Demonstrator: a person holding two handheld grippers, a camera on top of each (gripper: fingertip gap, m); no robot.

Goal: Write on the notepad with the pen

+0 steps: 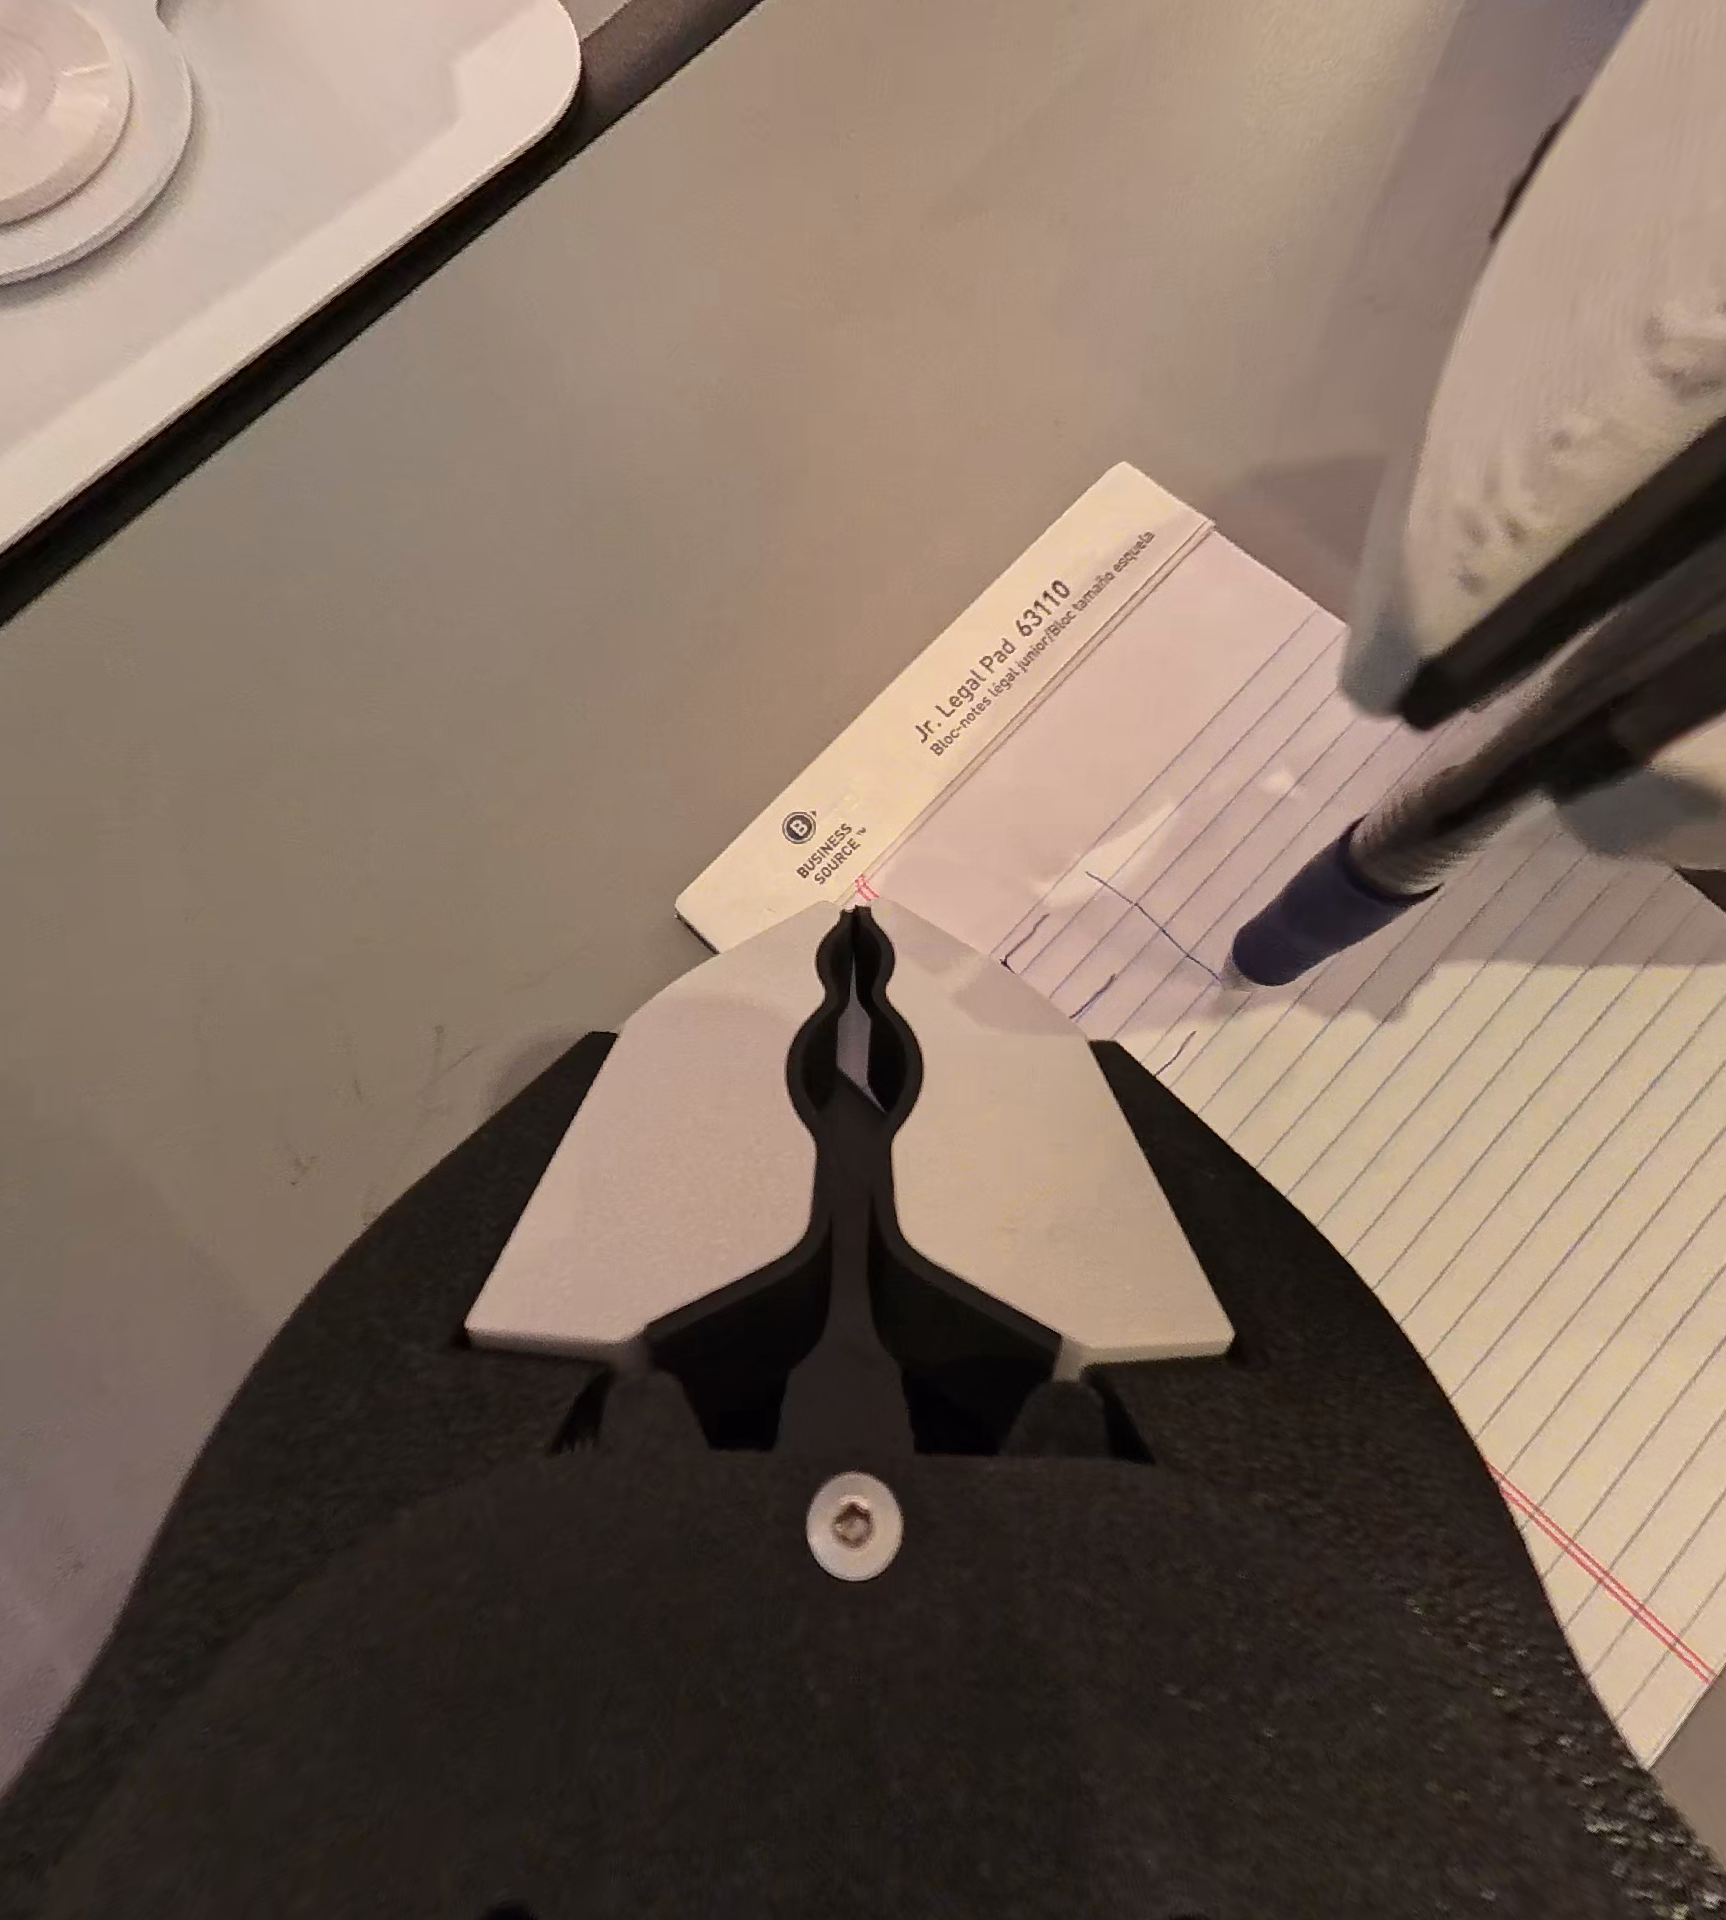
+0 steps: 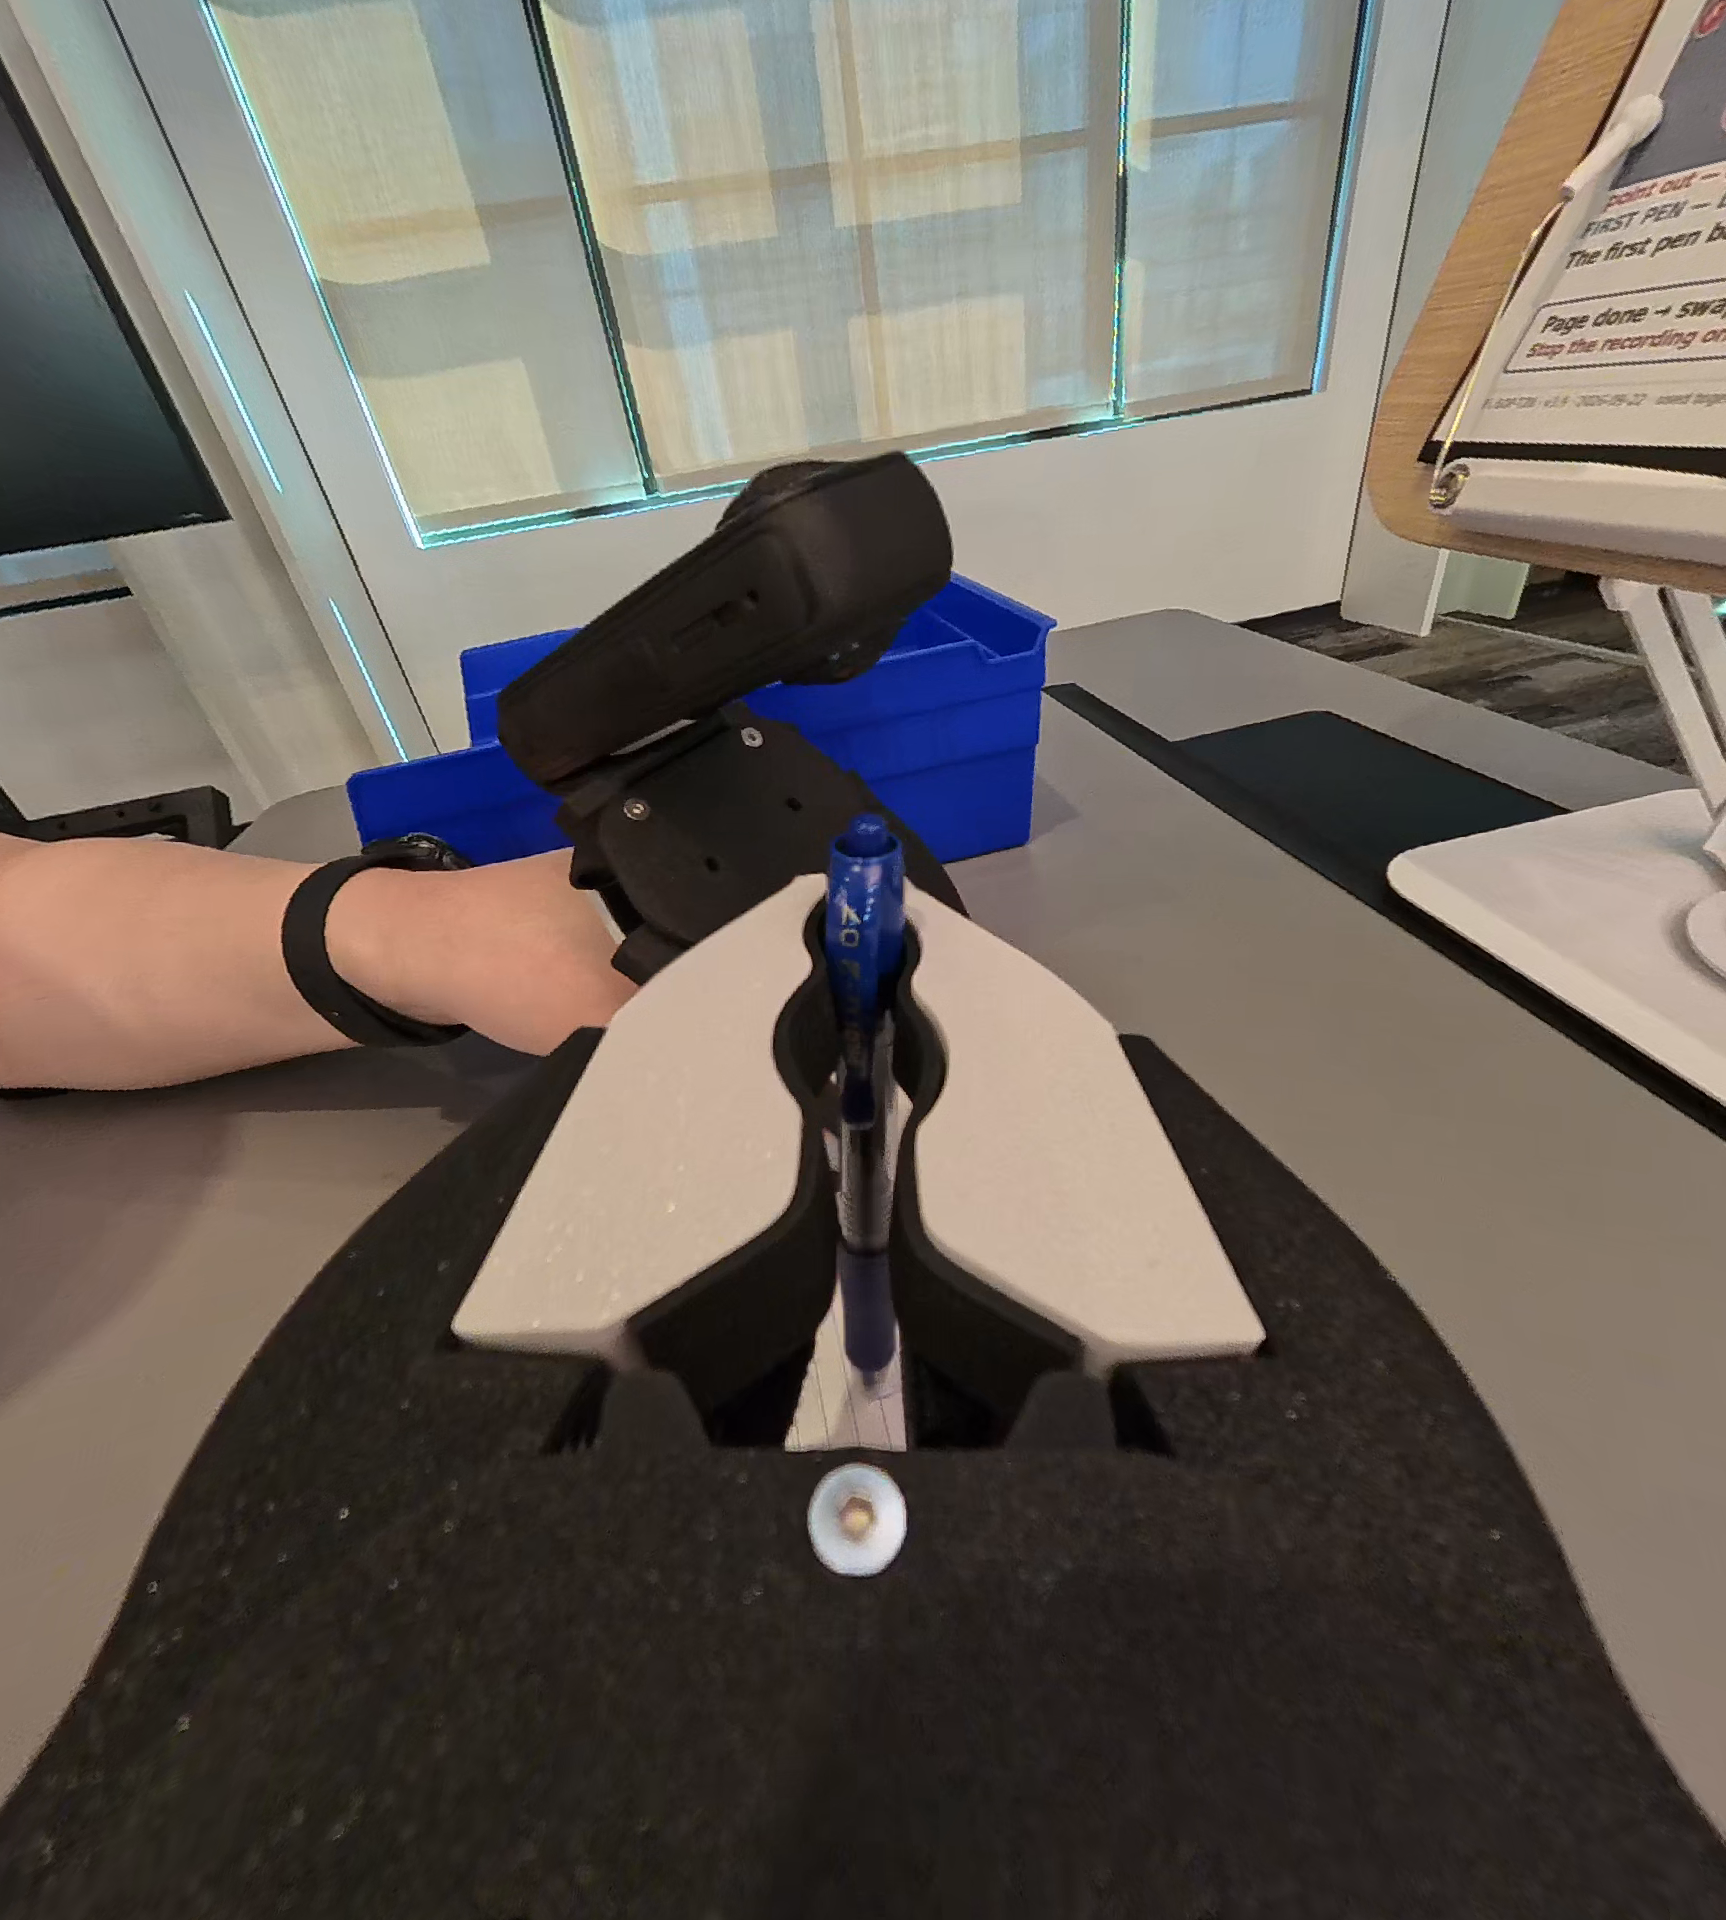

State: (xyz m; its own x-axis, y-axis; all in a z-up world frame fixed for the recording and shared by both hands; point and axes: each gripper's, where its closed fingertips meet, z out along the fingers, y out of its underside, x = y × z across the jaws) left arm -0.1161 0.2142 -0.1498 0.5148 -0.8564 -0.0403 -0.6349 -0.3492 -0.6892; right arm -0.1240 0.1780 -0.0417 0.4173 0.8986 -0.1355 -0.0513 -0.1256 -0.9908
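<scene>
A white lined notepad (image 1: 1461, 1195) lies on the grey table, with a few thin blue pen strokes near its top left. My left gripper (image 1: 856, 916) is shut and empty, its tips resting on the pad's top left corner by the header strip. My right gripper (image 2: 864, 914) is shut on a blue pen (image 2: 864, 1039). In the left wrist view the pen (image 1: 1337, 914) slants down from the upper right with its tip on the paper beside the strokes. A sliver of the pad (image 2: 848, 1423) shows under the pen in the right wrist view.
A white stand base (image 1: 111, 208) sits on a dark mat at the table's back left; it shows with its tilted board and paper sheet in the right wrist view (image 2: 1617, 935). A blue bin (image 2: 838, 727) stands behind the left gripper's body (image 2: 724, 644) and the person's forearm (image 2: 163, 956). About 11 cm separates my left fingertips from my right.
</scene>
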